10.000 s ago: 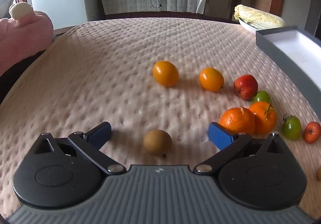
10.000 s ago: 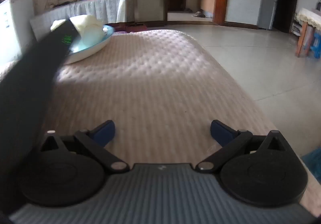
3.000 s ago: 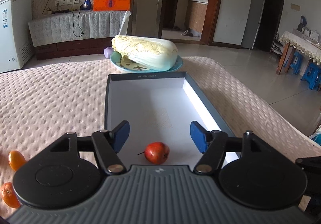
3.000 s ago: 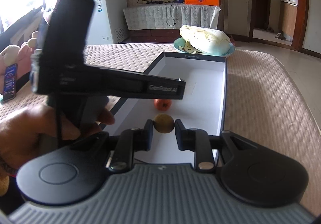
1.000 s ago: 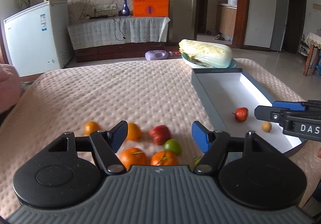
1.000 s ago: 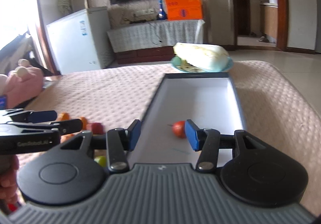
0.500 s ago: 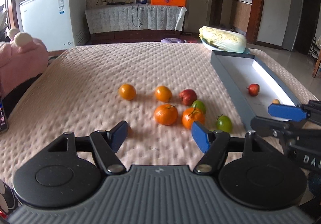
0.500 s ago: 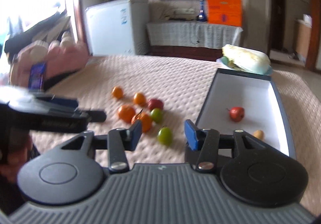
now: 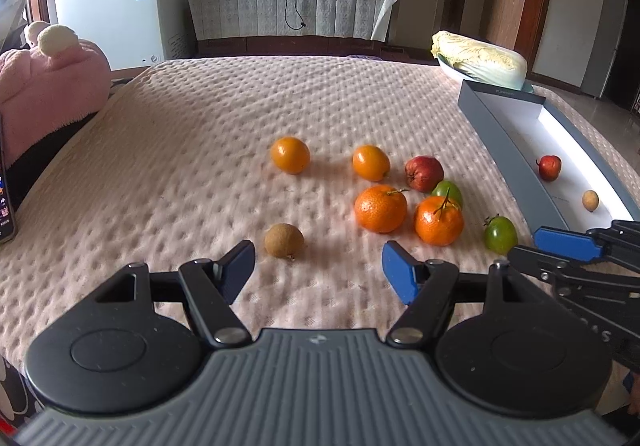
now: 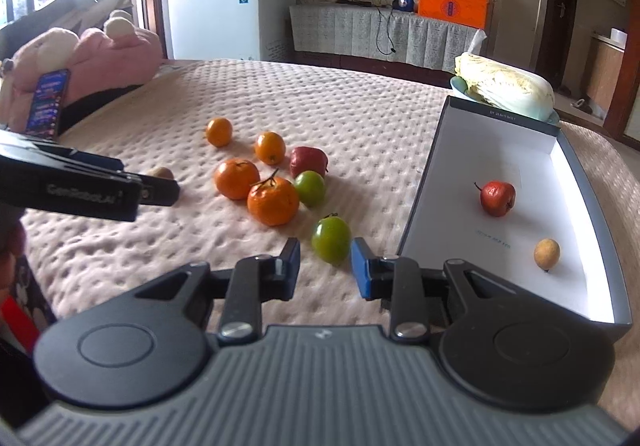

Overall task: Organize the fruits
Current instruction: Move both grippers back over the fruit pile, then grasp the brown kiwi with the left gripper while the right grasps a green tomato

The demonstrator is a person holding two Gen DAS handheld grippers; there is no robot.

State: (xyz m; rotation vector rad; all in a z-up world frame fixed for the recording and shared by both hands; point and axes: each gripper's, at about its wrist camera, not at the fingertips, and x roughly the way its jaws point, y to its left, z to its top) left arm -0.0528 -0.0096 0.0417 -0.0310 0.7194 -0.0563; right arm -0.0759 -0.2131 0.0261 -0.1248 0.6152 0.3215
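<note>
- Fruits lay scattered on the pink quilted bedspread, with two more already inside the grey box on its right side.
- In the box sat a small red fruit and, nearer the camera, a small tan fruit, well apart from each other.
- On the bedspread, a brown kiwi-like fruit lay alone, just ahead of the left gripper, whose jaws were spread wide and held nothing.
- To the right of it was a cluster: two small oranges at the back, a red apple, two stemmed tangerines side by side, and a green fruit tucked behind the right tangerine.
- A separate green tomato lay between the cluster and the box, right in front of the right gripper; its jaws were parted and empty, the tomato just beyond the tips.
- A napa cabbage rested on a plate behind the box.
</note>
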